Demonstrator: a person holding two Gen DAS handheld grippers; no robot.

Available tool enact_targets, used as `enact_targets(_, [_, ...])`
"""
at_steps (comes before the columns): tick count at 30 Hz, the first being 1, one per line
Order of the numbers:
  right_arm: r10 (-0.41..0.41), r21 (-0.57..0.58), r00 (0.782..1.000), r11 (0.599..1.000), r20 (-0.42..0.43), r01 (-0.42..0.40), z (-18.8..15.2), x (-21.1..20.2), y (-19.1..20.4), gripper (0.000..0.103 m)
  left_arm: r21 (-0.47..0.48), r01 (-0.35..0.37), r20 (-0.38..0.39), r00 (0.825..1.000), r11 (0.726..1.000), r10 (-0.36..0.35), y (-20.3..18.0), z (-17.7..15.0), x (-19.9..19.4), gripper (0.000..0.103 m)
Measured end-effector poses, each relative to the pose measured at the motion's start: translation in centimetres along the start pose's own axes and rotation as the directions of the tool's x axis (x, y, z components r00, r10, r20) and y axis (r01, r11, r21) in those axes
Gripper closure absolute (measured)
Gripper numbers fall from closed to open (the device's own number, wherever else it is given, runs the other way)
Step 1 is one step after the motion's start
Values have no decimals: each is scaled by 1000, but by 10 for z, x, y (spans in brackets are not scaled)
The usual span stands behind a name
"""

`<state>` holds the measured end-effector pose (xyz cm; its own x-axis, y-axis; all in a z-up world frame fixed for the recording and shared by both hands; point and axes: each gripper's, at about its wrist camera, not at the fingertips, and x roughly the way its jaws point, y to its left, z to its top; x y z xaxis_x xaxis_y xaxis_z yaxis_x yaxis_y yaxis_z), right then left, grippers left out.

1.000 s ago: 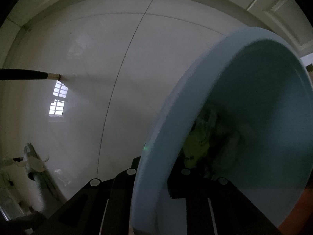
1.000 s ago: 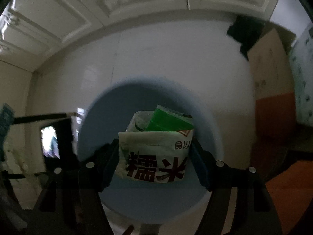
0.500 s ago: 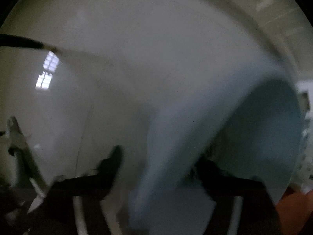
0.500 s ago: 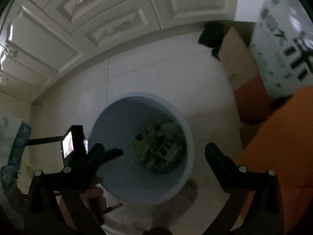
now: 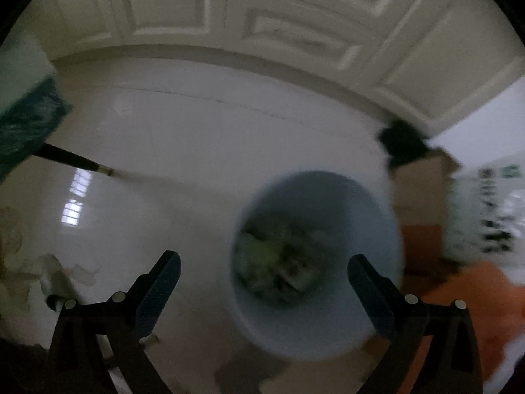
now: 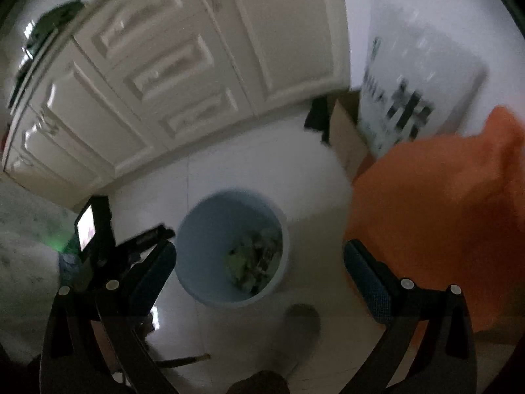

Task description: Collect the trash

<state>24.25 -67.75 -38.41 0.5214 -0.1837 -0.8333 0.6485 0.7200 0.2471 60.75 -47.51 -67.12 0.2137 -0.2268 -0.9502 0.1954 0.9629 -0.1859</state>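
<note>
A light blue round bin [image 5: 331, 203] stands on the white tiled floor, with crumpled green and white trash [image 5: 279, 262] at its bottom. My left gripper [image 5: 264, 262] hangs high over the bin's left side; its jaws are opening and nothing is between them. In the right wrist view the same bin [image 6: 206, 229] and trash [image 6: 252, 262] lie below my right gripper [image 6: 259, 248], which is wide open and empty. The left gripper [image 6: 151, 234], with its lit screen, shows left of the bin there.
White panelled cabinet doors [image 5: 262, 32] line the far side. A cardboard box [image 5: 423, 193], a printed white sack [image 6: 416, 75] and an orange cloth [image 6: 443, 213] sit right of the bin. A dark rod [image 5: 72, 161] crosses at left. A shoe [image 6: 298, 325] stands near the bin.
The left gripper let go of the bin's rim, opened and rose. The right gripper dropped the white printed packet into the bin and rose too. The bin looks smaller and farther below.
</note>
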Motion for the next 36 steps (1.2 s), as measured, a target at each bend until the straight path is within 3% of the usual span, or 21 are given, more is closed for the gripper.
enact_targets(5, [-19,21,994,1000,105,17,13,-78,3,0,92,144,2,990,985,-144,-31,-15,-90,3])
enact_targets(9, [-34,28,983,999,180,30,18,-139,10,0,172,201,44,976,964,-211,-34,-26,-169,3])
enact_targets(14, [-23,-10,959,1000,282,27,17,-224,38,0,306,226,177,941,925,-288,-26,-68,-309,2])
enact_targets(16, [3,-30,949,1000,316,6,12,-253,53,0,353,210,263,913,912,-312,-13,-84,-374,1])
enact_targets(25, [155,-162,887,983,436,-92,-21,-362,164,0,370,100,529,795,924,-298,107,-159,-588,1])
enact_targets(29, [228,-224,859,965,459,-137,-40,-389,218,0,321,56,602,758,945,-250,165,-206,-639,1])
enact_targets(32, [279,-280,842,946,462,-160,-56,-405,266,0,275,-15,658,732,961,-177,209,-241,-676,1])
enact_targets(36, [322,-346,833,923,449,-170,-73,-413,320,0,199,-67,708,700,978,-96,268,-274,-727,1])
